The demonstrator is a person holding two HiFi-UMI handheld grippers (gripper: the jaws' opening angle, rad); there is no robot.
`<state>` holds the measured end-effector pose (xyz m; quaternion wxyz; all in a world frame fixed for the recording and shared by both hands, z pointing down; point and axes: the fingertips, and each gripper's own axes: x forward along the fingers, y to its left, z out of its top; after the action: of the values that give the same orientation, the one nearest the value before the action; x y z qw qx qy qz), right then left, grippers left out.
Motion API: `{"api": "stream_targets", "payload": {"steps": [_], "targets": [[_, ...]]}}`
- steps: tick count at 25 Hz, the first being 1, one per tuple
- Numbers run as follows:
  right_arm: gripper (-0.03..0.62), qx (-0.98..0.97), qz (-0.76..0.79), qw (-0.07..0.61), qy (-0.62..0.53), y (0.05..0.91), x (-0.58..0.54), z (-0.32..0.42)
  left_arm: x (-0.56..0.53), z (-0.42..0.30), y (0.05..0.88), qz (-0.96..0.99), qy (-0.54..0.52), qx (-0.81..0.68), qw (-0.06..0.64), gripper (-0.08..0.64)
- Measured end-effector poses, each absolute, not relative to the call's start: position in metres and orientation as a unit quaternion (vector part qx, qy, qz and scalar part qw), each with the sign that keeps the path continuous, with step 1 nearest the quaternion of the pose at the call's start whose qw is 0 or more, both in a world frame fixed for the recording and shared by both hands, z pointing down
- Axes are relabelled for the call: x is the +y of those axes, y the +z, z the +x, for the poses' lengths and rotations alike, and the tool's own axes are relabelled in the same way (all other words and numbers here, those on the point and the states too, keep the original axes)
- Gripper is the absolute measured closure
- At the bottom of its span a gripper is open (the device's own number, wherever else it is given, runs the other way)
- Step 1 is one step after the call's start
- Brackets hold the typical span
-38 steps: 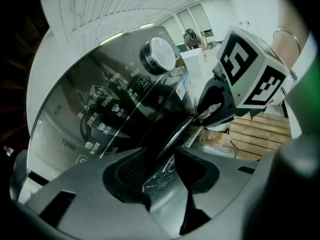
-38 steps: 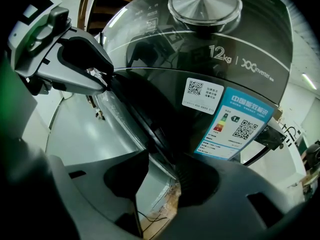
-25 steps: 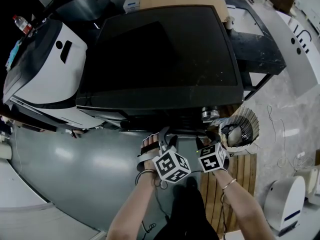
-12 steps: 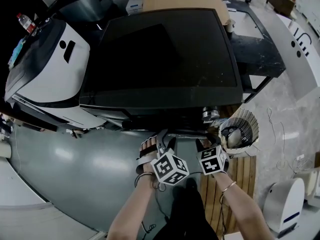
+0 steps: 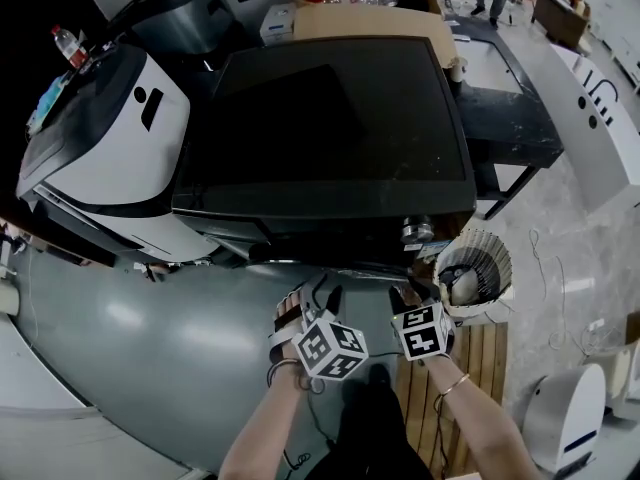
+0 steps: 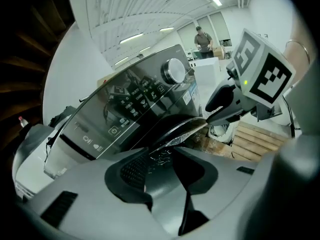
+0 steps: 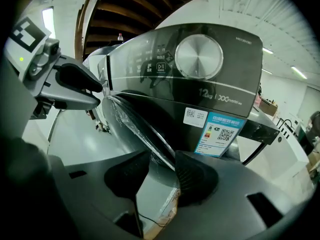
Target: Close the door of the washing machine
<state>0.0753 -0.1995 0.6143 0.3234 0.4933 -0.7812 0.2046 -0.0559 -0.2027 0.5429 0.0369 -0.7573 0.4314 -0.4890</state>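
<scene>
Head view puts the dark washing machine in the upper middle of the frame. Its ajar door slants from upper left to lower centre in the right gripper view, its rim passing unclamped between the parted jaws of our right claw. Our left claw, empty jaws apart though just narrowing, has that rim just beyond its tips.
</scene>
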Motion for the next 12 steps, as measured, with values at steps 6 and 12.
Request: {"api": "stream_targets", "payload": {"steps": [6, 12], "targets": [[0.426, -0.793, 0.494, 0.286, 0.215, 0.575, -0.179, 0.063, -0.18, -0.073, 0.521, -0.755, -0.458, 0.469, 0.001, 0.414], [0.443, -0.802, 0.499, 0.25, 0.213, 0.531, -0.159, 0.051, -0.153, -0.098, 0.493, -0.751, -0.408, 0.517, -0.05, 0.454]]}}
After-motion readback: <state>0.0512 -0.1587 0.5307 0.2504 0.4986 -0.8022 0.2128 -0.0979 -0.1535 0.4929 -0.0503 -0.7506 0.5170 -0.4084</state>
